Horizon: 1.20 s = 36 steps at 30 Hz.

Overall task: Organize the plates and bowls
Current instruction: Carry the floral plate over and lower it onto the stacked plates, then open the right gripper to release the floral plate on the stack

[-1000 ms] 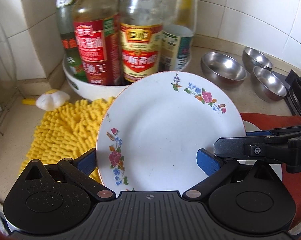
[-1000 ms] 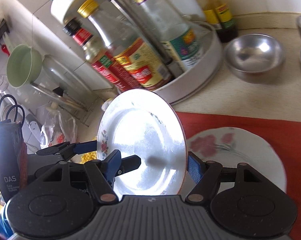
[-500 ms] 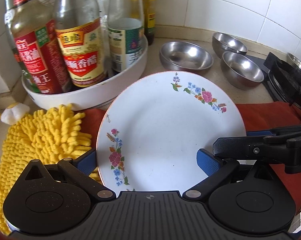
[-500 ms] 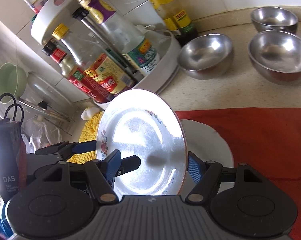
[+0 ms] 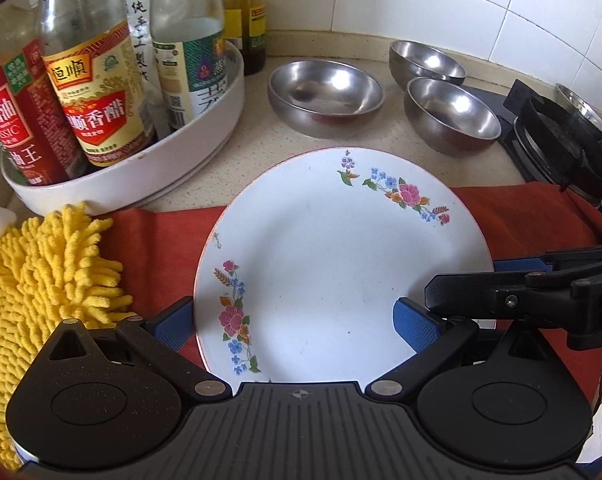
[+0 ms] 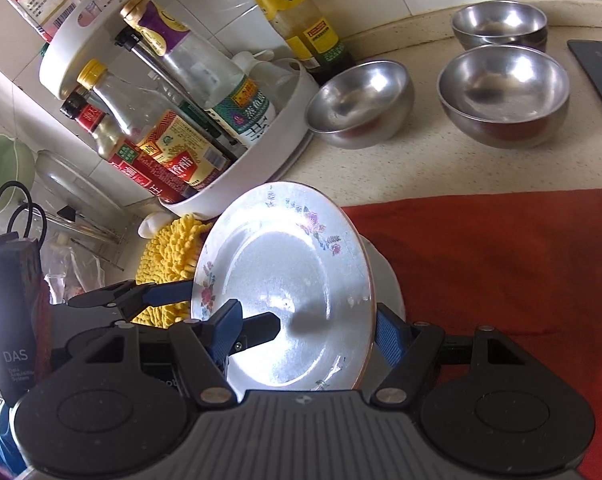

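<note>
the floral plate (image 5: pixel 341 264) is up off the counter (image 5: pixel 253 136), gripped on both sides at once: the left gripper (image 5: pixel 297 324) has its blue pads closed against opposite edges of the plate's near rim, and the right gripper (image 6: pixel 307 332) pinches the same plate from the other side, one pad on the shiny face and one behind the rim. in the right wrist view the plate stands tilted on edge above the red cloth (image 6: pixel 501 264), and just behind it a pale rim shows low on the cloth, which looks like a second plate (image 6: pixel 389 280) lying flat, though most of it is hidden. my reading is that the held plate is meant to be stacked on that one, so the plate half of the job is mid-way: one plate seems placed, one is in the air. the bowl half looks only partly begun. the wide steel bowl (image 5: pixel 325 96) sits alone beside the white bottle tray (image 5: pixel 141 176), the deep steel bowl (image 5: pixel 453 116) sits alone nearer the stove (image 5: pixel 561 140), and the far bowl (image 6: pixel 501 24) in the right wrist view shows a doubled rim, as if two are already nested there, but i cannot be sure. what is left, then, is lowering this plate flat onto the other and gathering the loose bowls into one stack. the yellow mop pad (image 5: pixel 41 288) lies at the cloth's left edge, clear of the landing spot.
</note>
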Motion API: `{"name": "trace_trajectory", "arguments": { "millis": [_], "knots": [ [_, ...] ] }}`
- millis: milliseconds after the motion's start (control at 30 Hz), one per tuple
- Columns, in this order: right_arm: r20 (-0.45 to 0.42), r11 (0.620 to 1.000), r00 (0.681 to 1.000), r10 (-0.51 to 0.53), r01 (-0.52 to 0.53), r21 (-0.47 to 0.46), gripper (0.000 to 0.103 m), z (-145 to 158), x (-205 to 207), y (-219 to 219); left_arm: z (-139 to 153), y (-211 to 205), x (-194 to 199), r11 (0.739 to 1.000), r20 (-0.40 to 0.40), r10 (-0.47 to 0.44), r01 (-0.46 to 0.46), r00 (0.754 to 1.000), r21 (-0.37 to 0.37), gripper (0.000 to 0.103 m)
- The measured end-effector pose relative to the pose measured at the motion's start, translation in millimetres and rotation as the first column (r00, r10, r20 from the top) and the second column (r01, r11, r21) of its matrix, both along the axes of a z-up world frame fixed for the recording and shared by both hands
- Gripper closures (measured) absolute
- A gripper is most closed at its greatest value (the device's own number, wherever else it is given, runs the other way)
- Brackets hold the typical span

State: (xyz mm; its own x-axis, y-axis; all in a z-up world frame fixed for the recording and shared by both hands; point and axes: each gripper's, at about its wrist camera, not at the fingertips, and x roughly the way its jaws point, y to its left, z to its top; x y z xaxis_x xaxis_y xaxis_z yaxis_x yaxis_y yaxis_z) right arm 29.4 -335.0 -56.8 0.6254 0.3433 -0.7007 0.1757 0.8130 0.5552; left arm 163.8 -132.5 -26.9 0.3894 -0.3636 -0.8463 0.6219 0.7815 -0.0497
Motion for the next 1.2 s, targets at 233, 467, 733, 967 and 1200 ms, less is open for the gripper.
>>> {"name": "trace_trajectory", "arguments": {
  "millis": [233, 467, 733, 967, 1200],
  "knots": [
    [-0.022, 1.000, 1.000, 0.012, -0.012, 0.003, 0.034, -3.7, -6.1, -4.0, -7.4, -7.4, -5.7, 1.000, -0.018, -0.006, 0.007, 1.000, 0.027, 0.000],
    [-0.022, 0.999, 0.999, 0.047, -0.047, -0.001, 0.034, -4.9, -6.3, -1.9, -9.3, -5.3, -8.7, 1.000, -0.030, 0.008, -0.008, 1.000, 0.025, 0.000],
    [-0.014, 0.990, 0.994, 0.107, -0.108, -0.088, 0.033, -0.3, 0.1, 12.7, -9.4, 7.5, -7.4, 0.999, -0.070, 0.046, -0.046, 0.996, 0.009, 0.000],
    [-0.019, 0.970, 0.988, 0.151, -0.151, -0.192, 0.033, 3.1, -0.5, 21.1, -7.3, 8.5, -13.8, 0.999, -0.037, 0.022, -0.020, 0.999, 0.036, 0.001],
    [-0.030, 0.946, 0.984, 0.175, -0.177, -0.272, 0.033, 4.0, 4.7, 28.1, -3.9, 15.6, -11.9, 0.998, -0.031, 0.029, -0.028, 0.999, 0.051, 0.001]
  ]
}}
